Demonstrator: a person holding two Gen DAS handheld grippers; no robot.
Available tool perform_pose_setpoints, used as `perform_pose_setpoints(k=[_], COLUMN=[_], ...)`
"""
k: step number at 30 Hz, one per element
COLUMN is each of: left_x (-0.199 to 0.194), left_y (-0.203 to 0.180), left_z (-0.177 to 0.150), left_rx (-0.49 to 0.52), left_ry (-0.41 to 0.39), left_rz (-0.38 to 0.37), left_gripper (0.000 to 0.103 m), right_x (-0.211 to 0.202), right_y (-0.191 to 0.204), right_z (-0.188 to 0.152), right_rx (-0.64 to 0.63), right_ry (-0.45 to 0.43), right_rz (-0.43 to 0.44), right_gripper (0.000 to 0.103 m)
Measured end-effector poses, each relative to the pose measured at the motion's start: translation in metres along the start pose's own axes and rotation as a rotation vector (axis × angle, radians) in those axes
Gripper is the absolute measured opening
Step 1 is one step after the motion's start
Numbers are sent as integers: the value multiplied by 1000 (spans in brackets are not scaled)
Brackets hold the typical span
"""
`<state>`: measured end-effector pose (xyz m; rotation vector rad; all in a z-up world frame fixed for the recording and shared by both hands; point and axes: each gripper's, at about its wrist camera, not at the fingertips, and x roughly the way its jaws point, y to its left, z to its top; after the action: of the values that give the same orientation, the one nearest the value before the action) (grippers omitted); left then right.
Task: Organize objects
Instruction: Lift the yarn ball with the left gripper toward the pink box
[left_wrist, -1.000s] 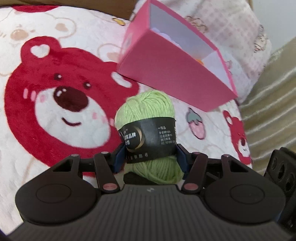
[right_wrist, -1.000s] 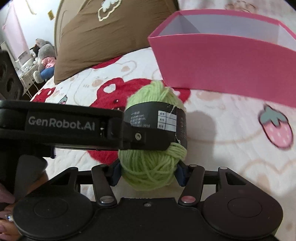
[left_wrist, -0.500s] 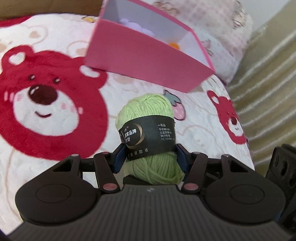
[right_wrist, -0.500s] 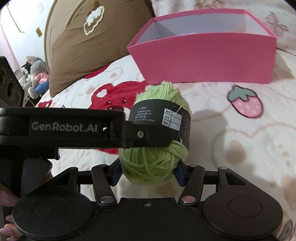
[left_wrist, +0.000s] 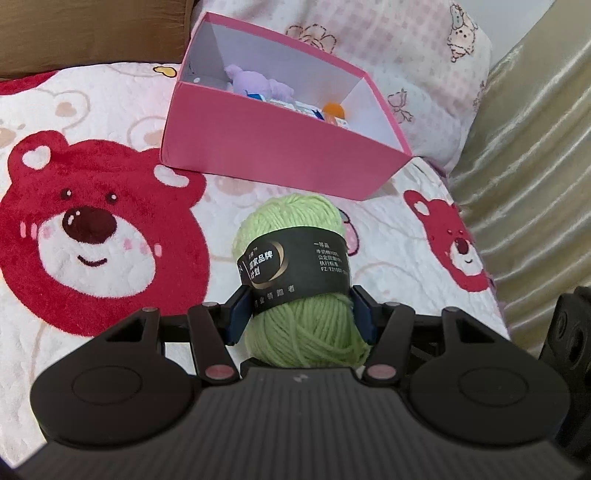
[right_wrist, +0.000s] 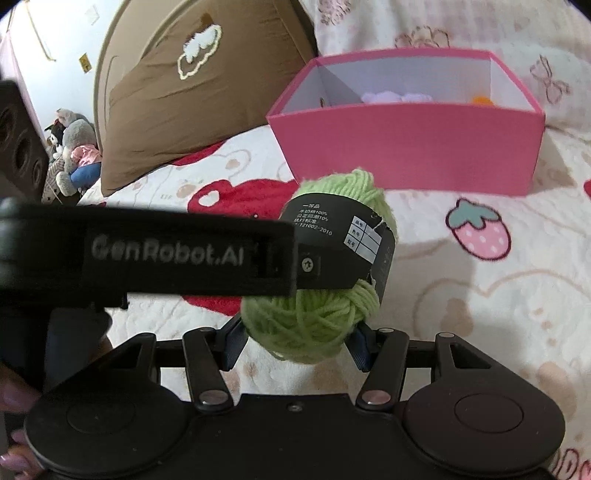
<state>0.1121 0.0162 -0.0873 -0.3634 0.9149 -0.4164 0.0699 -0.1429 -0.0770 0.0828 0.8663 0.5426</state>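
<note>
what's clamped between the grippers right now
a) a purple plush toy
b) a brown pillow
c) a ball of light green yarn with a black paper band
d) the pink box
c: the ball of light green yarn, wrapped in a black paper band, sits pinched between the pads of the left gripper and of the right gripper, short of the open pink box.

box contents (left_wrist: 275, 90) mostly hidden | label print (right_wrist: 314, 221) illegible
</note>
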Motion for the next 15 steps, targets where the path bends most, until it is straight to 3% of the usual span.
perform_pose_setpoints(k=[6, 15], left_x=[-10, -33], left_y=[-13, -28], left_z=[15, 50], left_rx=[54, 58], left_ry=[47, 31], left_rz=[25, 51], left_gripper=[56, 56], right_x=[-12, -29], right_y=[5, 24], right_z=[2, 29], right_rx=[-27, -114], right_ry=[-28, -44], right_rz=[0, -6], right_gripper=[61, 61])
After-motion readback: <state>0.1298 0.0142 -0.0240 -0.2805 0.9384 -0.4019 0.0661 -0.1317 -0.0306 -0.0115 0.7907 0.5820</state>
